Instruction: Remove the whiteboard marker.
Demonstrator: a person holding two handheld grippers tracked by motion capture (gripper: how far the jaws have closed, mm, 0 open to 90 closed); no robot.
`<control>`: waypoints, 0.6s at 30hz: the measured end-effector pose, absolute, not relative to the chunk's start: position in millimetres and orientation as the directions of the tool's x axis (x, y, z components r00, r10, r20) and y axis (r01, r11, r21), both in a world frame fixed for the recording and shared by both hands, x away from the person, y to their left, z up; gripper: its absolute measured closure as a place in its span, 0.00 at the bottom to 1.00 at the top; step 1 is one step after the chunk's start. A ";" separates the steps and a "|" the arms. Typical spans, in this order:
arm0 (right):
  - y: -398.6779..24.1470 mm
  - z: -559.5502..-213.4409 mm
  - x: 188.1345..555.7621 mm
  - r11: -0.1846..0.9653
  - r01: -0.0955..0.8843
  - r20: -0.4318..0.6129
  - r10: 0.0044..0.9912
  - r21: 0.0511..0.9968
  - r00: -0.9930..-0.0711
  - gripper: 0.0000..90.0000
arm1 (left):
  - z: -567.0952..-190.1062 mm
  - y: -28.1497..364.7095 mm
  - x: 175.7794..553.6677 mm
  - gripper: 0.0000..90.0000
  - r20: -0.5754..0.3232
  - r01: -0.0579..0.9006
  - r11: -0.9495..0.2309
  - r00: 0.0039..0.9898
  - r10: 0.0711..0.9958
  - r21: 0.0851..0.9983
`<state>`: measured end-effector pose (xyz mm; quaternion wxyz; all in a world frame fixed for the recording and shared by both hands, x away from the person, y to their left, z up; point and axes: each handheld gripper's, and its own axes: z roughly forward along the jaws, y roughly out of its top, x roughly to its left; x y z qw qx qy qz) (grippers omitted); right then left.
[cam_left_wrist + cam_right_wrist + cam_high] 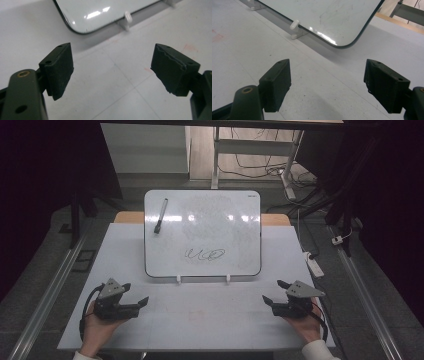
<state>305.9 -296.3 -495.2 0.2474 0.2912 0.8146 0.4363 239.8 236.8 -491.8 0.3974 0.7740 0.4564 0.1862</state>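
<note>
A whiteboard (202, 232) leans on the white table (200, 325), propped on two small white clips. A black scribble (205, 254) is drawn low on the whiteboard. A dark marker (160, 216) lies against its upper left. My left gripper (136, 293) is open at the table's front left, empty, well short of the whiteboard's lower left corner (82, 30). At the front right my right gripper (272, 291) is open and empty too, and the whiteboard's lower right corner (344, 42) lies ahead of it.
A white clip (128, 17) and a second clip (295, 26) hold the board's bottom edge. Metal rails (55, 285) run along both sides of the table. A power strip (315, 264) and cables lie on the floor to the right.
</note>
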 end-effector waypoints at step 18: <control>-288.6 -499.8 309.1 0.470 0.273 -0.139 0.671 0.839 -0.729 0.25 | -404.4 212.7 326.4 0.23 0.024 0.480 -0.264 0.449 0.893 0.836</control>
